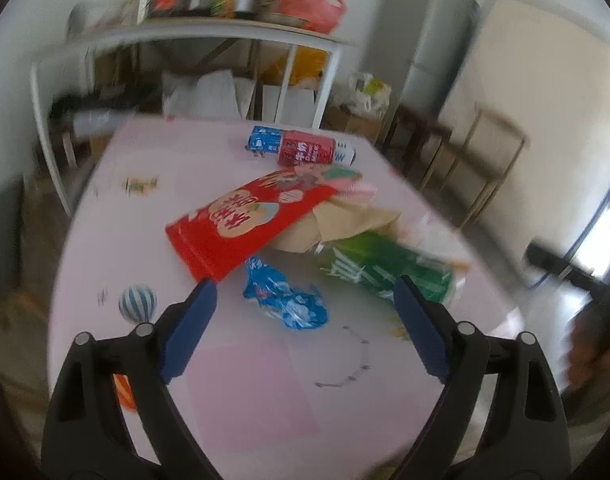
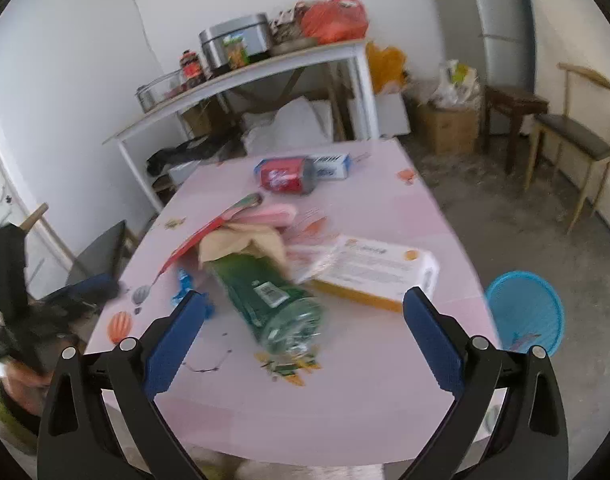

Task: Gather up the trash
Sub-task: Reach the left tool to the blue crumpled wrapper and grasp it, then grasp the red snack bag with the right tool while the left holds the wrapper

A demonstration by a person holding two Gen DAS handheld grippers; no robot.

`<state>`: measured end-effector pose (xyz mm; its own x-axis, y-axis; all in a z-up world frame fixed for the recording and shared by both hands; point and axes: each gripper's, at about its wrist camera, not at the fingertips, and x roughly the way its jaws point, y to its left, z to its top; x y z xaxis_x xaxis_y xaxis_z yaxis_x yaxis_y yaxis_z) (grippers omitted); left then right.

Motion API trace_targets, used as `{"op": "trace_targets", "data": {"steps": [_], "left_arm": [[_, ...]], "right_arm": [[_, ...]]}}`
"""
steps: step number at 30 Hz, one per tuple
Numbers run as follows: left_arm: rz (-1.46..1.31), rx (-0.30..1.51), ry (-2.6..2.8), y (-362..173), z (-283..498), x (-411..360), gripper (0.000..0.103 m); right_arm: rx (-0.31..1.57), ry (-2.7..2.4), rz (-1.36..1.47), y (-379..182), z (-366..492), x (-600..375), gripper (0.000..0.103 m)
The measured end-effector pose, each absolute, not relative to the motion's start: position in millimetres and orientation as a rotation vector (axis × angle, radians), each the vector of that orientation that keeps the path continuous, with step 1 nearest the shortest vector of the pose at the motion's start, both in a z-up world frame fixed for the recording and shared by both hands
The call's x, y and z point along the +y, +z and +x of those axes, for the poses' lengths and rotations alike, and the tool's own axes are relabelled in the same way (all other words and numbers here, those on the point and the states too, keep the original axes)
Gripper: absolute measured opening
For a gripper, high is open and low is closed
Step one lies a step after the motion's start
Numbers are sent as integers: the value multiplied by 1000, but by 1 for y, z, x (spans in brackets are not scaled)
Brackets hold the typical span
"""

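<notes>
Pink desk (image 2: 345,400) is carrying heaped trash; both grippers' fingers are gaping, grasping nothing. Snatching the green bottle (image 2: 273,300) may be sending it rolling off the edge.

Looks like a lived-in home storage or dining room. There's a fridge (image 2: 501,12) at 1 o'clock and a white side table (image 2: 241,76) stacked with a metal pot (image 2: 235,40) at 12. Wooden chair (image 2: 577,136) at 2, pink table (image 2: 345,400) in the middle, bare concrete floor (image 2: 545,232).

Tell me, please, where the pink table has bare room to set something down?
Bare: the near strip of the pink table, between the green bottle and the near edge, and the far-left part beside the red packet. Crowded: the middle, where packet, bottle, blue wrapper and white box pile up.
</notes>
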<state>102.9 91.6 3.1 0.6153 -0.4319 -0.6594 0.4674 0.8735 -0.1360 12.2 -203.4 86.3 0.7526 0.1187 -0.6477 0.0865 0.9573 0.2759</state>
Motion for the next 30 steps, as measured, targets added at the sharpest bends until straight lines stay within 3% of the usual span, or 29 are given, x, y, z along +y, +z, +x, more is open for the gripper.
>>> {"op": "trace_targets", "data": {"steps": [8, 14, 17, 30], "left_arm": [[489, 704, -409, -46, 117, 30, 59], [481, 775, -405, -63, 130, 33, 34], [440, 785, -405, -63, 134, 40, 27], [312, 831, -375, -62, 119, 86, 20]], "right_arm": [[763, 34, 369, 79, 24, -202, 95], [786, 49, 384, 77, 38, -205, 92], [794, 70, 377, 77, 47, -201, 90], [811, 315, 483, 92, 99, -169, 71]]}}
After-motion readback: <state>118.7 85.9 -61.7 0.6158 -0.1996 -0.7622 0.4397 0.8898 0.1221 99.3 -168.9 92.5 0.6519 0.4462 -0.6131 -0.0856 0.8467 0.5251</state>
